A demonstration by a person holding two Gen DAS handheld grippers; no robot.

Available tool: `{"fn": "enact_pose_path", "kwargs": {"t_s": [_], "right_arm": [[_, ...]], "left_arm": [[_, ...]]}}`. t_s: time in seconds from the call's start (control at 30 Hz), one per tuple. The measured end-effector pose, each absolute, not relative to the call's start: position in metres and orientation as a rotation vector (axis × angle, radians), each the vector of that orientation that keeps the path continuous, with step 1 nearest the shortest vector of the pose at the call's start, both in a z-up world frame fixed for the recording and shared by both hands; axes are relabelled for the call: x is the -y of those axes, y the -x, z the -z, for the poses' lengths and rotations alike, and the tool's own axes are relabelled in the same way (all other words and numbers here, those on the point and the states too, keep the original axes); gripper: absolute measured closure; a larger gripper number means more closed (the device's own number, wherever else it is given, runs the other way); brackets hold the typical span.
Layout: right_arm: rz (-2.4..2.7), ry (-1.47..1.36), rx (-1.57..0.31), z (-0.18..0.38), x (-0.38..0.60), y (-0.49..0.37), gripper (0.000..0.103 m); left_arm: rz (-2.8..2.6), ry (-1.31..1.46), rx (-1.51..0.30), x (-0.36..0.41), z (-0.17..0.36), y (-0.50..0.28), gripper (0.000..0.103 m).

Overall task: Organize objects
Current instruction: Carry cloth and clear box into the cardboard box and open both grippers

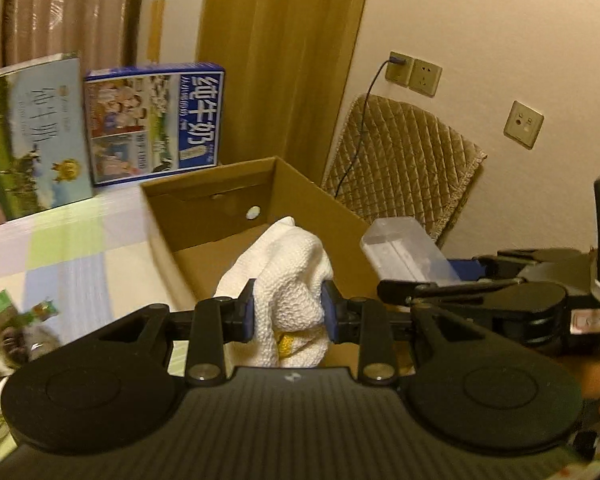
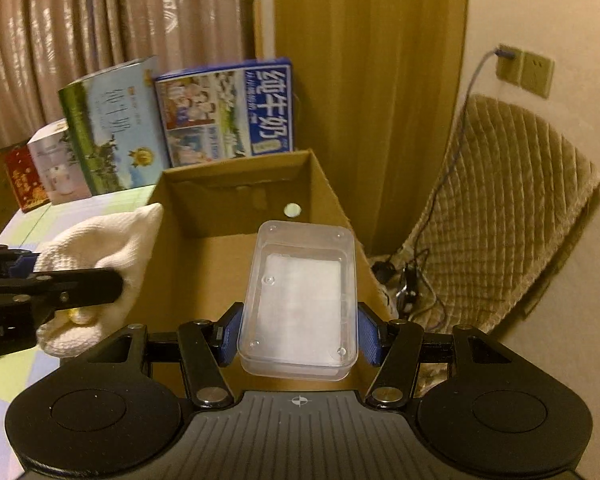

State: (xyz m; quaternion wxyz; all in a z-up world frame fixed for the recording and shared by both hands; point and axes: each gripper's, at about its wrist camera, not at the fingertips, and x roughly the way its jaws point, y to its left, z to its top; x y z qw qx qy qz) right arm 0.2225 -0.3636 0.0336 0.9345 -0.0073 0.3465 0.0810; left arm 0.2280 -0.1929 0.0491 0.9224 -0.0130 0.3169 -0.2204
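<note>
My left gripper (image 1: 289, 312) is shut on a white knitted cloth (image 1: 288, 276) with a bit of yellow at its bottom, held over the near left side of an open cardboard box (image 1: 204, 196). My right gripper (image 2: 300, 332) is shut on a clear plastic case (image 2: 302, 292), held over the box's (image 2: 228, 188) right side. The case shows in the left wrist view (image 1: 404, 254), and the cloth shows in the right wrist view (image 2: 108, 248). The box floor looks bare where it shows.
Milk cartons stand behind the box: a blue one (image 1: 156, 120) and a green one (image 1: 36, 136). More small boxes (image 2: 48, 168) stand at far left. A quilted chair back (image 2: 512, 200) and wall sockets with a cable (image 2: 512, 64) are at right. The checked tablecloth (image 1: 60, 240) lies left.
</note>
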Motion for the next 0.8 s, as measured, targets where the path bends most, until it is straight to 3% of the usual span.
{"fn": "enact_pose_path", "kwargs": {"t_s": [0.2, 0.43, 0.47, 0.57, 0.8], "right_arm": [[-0.168, -0.011, -0.726, -0.025, 0.376, -0.232, 0.048], [-0.216, -0.044, -0.730, -0.019, 0.369, -0.245, 0.048], [-0.228, -0.058, -0.719, -0.019, 0.369, -0.246, 0.047], [-0.218, -0.103, -0.707, -0.021, 0.369, -0.249, 0.023], [-0.223, -0.088, -0.686, -0.029, 0.362, -0.237, 0.016]], "left_arm": [[0.423, 0.059, -0.624, 0.194, -0.042, -0.235, 0.055], [0.347, 0.096, -0.648, 0.170, -0.038, -0.237, 0.052], [0.345, 0.095, -0.646, 0.166, -0.039, -0.235, 0.050], [0.329, 0.088, -0.646, 0.155, -0.038, -0.232, 0.045], [0.278, 0.076, -0.657, 0.120, -0.039, -0.221, 0.036]]}}
